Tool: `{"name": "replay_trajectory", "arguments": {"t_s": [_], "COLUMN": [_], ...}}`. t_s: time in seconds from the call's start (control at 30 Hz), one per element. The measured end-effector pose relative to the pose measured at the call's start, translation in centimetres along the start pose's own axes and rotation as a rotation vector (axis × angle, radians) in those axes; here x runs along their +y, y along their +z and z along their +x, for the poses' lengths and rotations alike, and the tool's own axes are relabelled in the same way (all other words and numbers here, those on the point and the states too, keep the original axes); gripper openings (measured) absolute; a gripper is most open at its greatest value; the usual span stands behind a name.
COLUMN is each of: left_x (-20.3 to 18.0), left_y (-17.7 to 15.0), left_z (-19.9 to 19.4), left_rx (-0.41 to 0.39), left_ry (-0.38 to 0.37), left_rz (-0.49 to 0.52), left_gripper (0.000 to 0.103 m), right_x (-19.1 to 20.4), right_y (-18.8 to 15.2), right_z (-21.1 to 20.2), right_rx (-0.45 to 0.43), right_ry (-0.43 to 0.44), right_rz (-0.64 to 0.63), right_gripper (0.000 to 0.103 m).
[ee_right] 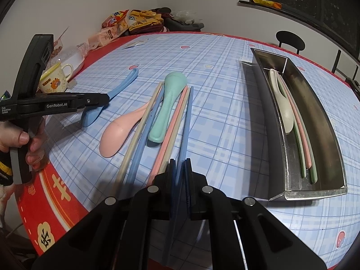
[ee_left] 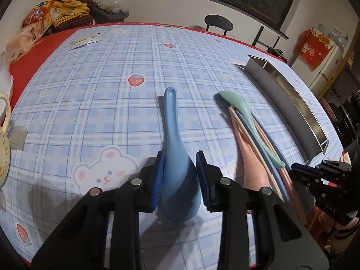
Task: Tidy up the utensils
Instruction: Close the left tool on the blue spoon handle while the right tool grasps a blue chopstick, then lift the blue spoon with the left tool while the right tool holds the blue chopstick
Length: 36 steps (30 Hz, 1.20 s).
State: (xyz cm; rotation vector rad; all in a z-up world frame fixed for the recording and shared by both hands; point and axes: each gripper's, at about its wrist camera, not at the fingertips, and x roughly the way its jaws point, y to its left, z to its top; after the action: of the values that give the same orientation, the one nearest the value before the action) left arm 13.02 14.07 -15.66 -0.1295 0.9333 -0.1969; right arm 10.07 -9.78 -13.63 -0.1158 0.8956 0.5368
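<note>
We clamp our left gripper (ee_left: pixel 180 175) on the pale blue plastic soup spoon's (ee_left: pixel 174 148) bowl near the table's near edge; our right gripper (ee_right: pixel 180 175) pinches a blue chopstick (ee_right: pixel 185 121), bound, we judge, for the steel tray (ee_right: pixel 315 112).

Yellow mug (ee_right: pixel 55 78), snack bags (ee_right: pixel 114 25), perhaps clothes (ee_right: pixel 157 20)

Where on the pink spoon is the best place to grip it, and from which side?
Probably the pink spoon at its bowl, from above at the near table edge, jaws across its width. The bowl lies clear, while its handle runs under the cream chopstick and blue chopstick.
</note>
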Motion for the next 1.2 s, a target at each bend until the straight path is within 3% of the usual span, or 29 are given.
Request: {"name": "replay_trajectory", "arguments": {"t_s": [0.43,0.6,0.8,1.2], "left_x": [-2.9,-3.8,-4.2,-4.6], "left_y": [-1.3,-1.3,-1.4,-1.1], "left_z": [-2.1,-2.1,-1.8,0.2], "left_rx": [0.017,0.021,0.051,0.094], "left_ry": [-0.041,0.018,-0.044,0.005], "left_rz": [0.135,0.198,0.21,0.26], "left_gripper": [0.017,0.018,0.018,0.023], "right_x": [0.1,0.1,0.1,0.0], "right_y": [0.0,0.0,0.0,0.0], "right_z": [0.0,-0.1,-0.1,-0.1], "right_rx": [-0.001,-0.001,-0.001,-0.001], "right_ry": [0.004,0.004,0.01,0.011], "right_rz": [0.003,0.003,0.007,0.008], "right_gripper": [0.008,0.008,0.008,0.008]}}
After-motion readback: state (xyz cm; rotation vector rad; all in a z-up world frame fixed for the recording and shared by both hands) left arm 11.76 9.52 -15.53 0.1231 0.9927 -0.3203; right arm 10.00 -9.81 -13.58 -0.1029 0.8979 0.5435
